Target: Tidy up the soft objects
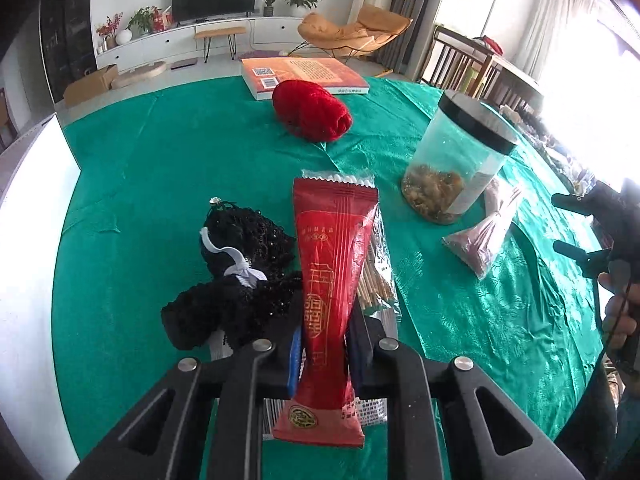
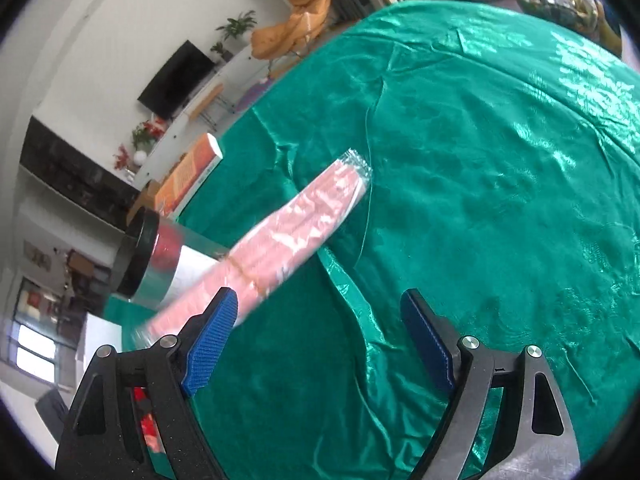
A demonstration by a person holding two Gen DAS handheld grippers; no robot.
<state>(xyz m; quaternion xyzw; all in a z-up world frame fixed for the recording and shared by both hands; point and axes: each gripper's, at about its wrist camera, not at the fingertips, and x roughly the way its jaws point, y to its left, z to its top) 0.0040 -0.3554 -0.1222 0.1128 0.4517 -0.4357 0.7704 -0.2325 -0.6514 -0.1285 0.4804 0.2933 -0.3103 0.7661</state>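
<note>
I hold red packet (image 1: 326,280) pinched in left gripper (image 1: 323,354); right gripper (image 2: 320,336) wide, empty. Risk: slick wrapper slips from narrow pinch.

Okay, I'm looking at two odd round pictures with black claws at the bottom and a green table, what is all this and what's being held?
There is no robot here: a person carries a hand-held two-finger gripper in each hand, and each gripper has a wide-angle camera looking along its fingers, hence the round, bent pictures.

The left-hand camera shows the left gripper shut on a red packet. Around it, on the green tablecloth, lie a black lacy bundle, a red yarn ball, an orange book, a clear jar with a black lid and a purplish plastic bag. The other gripper and the hand holding it show at the right edge.

The right-hand camera shows the right gripper open and holding nothing. A pink plastic packet, blurred, lies just beyond its left finger, beside the jar.
</note>
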